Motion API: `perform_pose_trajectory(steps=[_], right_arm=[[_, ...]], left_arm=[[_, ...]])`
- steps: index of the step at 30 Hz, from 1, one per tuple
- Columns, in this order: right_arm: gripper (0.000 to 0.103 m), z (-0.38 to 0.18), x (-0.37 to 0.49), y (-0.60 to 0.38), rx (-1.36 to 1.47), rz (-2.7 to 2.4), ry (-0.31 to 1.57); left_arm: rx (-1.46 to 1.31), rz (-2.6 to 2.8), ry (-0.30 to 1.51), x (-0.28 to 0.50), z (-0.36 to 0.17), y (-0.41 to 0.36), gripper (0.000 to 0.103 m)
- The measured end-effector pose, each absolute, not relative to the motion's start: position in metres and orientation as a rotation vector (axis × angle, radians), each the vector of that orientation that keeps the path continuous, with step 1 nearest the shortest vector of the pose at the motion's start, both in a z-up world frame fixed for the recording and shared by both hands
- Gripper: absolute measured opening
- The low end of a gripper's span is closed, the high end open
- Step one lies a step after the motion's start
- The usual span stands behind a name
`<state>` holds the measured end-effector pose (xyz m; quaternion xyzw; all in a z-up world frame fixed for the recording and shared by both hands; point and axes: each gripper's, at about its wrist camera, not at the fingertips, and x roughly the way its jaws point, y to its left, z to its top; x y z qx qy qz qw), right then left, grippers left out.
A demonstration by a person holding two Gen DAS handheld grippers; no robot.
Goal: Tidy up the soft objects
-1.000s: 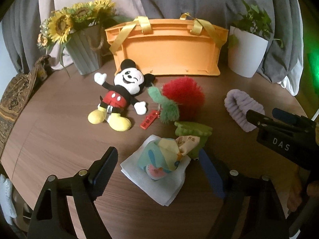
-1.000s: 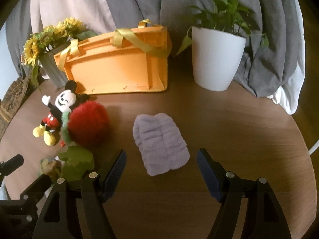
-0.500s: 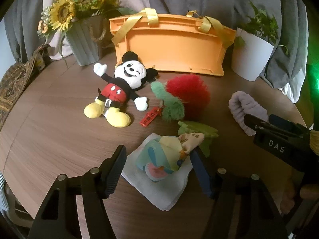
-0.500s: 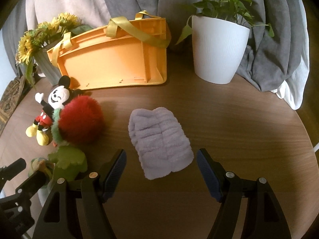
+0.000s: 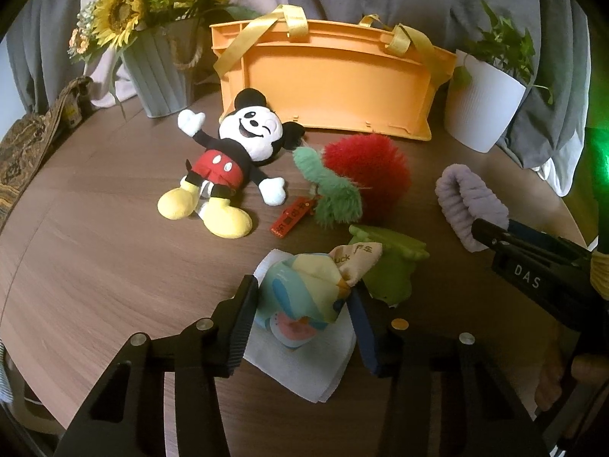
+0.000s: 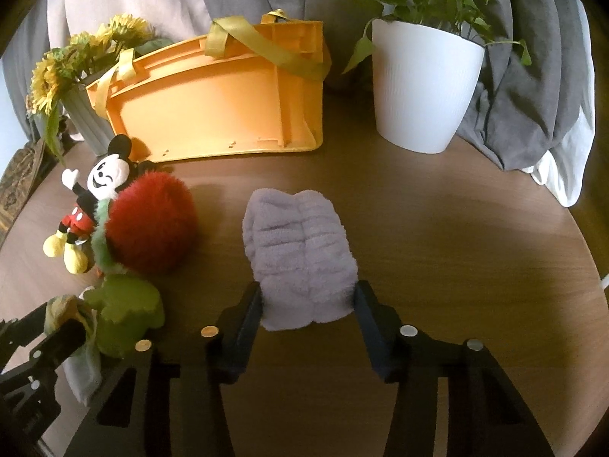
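Note:
My left gripper [image 5: 302,316] is closing its jaws on a pastel plush toy [image 5: 300,285] that lies on a white cloth [image 5: 304,373]; both pads touch the toy's sides. In the right wrist view my right gripper [image 6: 308,304] is closing too, its pads pressing the near end of a lilac fuzzy headband [image 6: 300,243]. Further back lie a Mickey Mouse plush [image 5: 236,160], a red fuzzy ball [image 5: 365,175] with a green furry stalk [image 5: 335,198], and a green plush [image 5: 392,266]. An orange basket [image 5: 327,80] with yellow handles stands at the back.
A grey vase of sunflowers [image 5: 160,72] stands to the left of the basket and a white plant pot [image 5: 483,114] to its right. Grey and white drapes hang behind. A red tag [image 5: 293,217] lies by the mouse plush. The round wooden table's edge [image 6: 571,236] curves close on the right.
Both pairs of jaws have narrowed, the left onto the pastel toy and the right onto the lilac headband. The left gripper has edged in closer over the toy.

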<state>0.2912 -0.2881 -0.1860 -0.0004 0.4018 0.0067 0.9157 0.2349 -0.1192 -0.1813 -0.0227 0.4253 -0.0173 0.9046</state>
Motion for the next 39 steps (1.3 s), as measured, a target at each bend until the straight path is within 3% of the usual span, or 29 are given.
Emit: perform_pose_trajectory(steps=[7, 8, 9, 10, 21, 39], right_arm=[[0.026, -0.179, 0.285, -0.286, -0.003, 0.017, 0.799], [0.021, -0.177, 0.283, -0.285, -0.005, 0.021, 0.792], [0.009, -0.177, 0.282, -0.284, -0.005, 0.029, 0.79], [0.008, -0.177, 0.282, -0.284, -0.005, 0.03, 0.793], [0.007, -0.166, 0.269, -0.285, 0.009, 0.032, 0.765], [0.007, -0.098, 0.243, -0.273, 0.023, 0.056, 0.616]], left_arm=[[-0.055, -0.031, 0.864, 0.231, -0.177, -0.117, 0.045], [-0.054, -0.03, 0.86, 0.23, -0.176, -0.118, 0.045], [-0.054, -0.03, 0.857, 0.229, -0.175, -0.118, 0.045], [-0.054, -0.031, 0.853, 0.228, -0.173, -0.117, 0.045], [-0.048, -0.029, 0.805, 0.217, -0.158, -0.117, 0.045], [-0.096, -0.07, 0.689, 0.213, -0.108, -0.11, 0.045]])
